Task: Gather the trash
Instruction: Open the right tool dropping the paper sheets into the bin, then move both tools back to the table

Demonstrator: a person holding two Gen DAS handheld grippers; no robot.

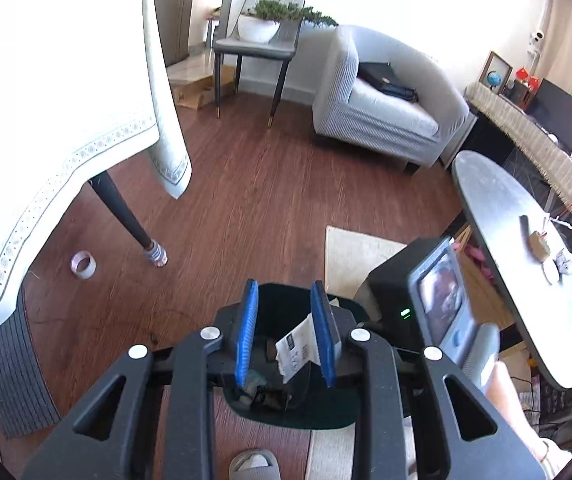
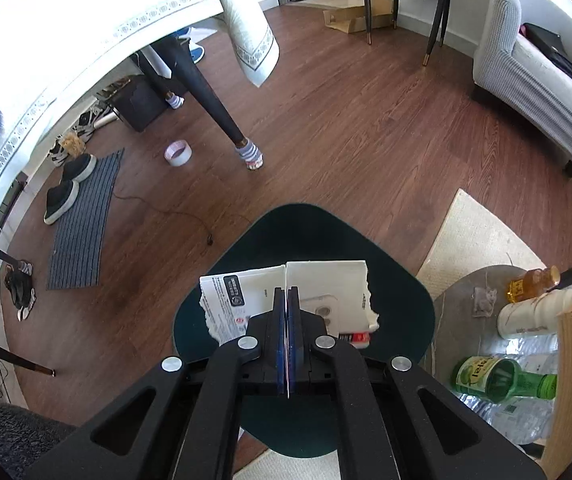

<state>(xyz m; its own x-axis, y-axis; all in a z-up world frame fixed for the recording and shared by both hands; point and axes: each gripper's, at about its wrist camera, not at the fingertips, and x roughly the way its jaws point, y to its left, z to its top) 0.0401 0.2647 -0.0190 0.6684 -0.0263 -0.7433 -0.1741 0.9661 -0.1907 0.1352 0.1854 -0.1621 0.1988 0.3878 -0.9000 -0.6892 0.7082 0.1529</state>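
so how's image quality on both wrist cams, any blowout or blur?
Left wrist: tablecloth and back wall blown out by daylight; the screened device at right is motion-smeared. Right wrist: tablecloth clipped white too, torn paper in the shut jaws sharp, print readable; fisheye bends the floorboards in both.

Green bottle label reads "lala" (upside down, uncertain).

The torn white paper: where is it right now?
In the right wrist view, the torn white paper is clamped in the right gripper, held directly above the dark green bin beside the cream rug.
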